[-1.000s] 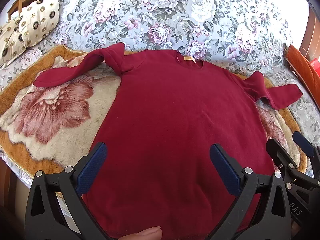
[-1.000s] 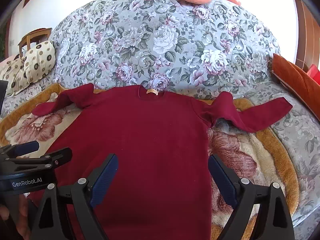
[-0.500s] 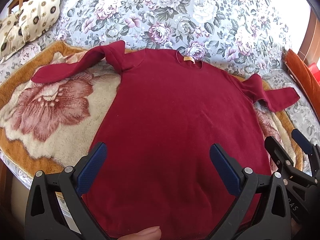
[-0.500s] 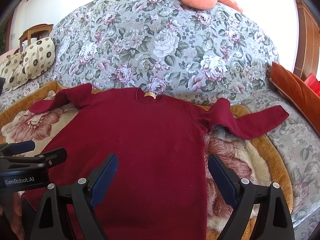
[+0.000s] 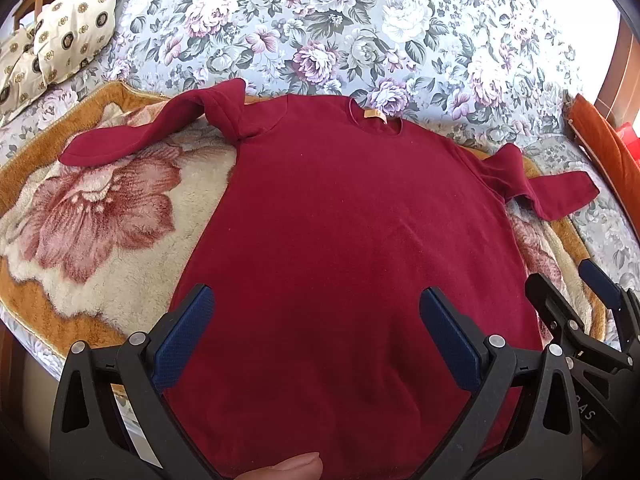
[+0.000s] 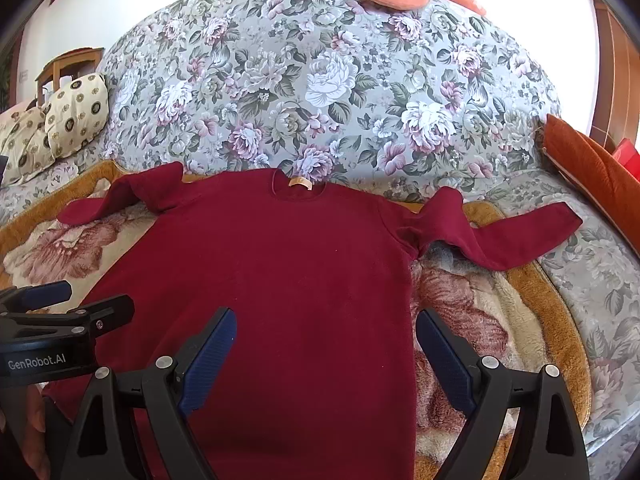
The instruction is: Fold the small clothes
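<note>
I've drawn both grippers back a touch, my left gripper [image 5: 316,334] and right gripper [image 6: 325,354] hovering spread and empty above the hem of the dark red long-sleeved knit sweater [image 5: 352,240], which lies flat on the plush flowered blanket [image 5: 92,224], no fold yet begun.

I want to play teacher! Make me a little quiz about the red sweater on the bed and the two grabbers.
1. True or false: the dark red sweater lies spread flat with both sleeves out to the sides.
2. What lies right under the sweater? A. plush flower blanket B. bare wood C. a towel
3. Fill in: the left gripper and right gripper are both ____, holding nothing.

Key: 1 true; 2 A; 3 open.
</note>
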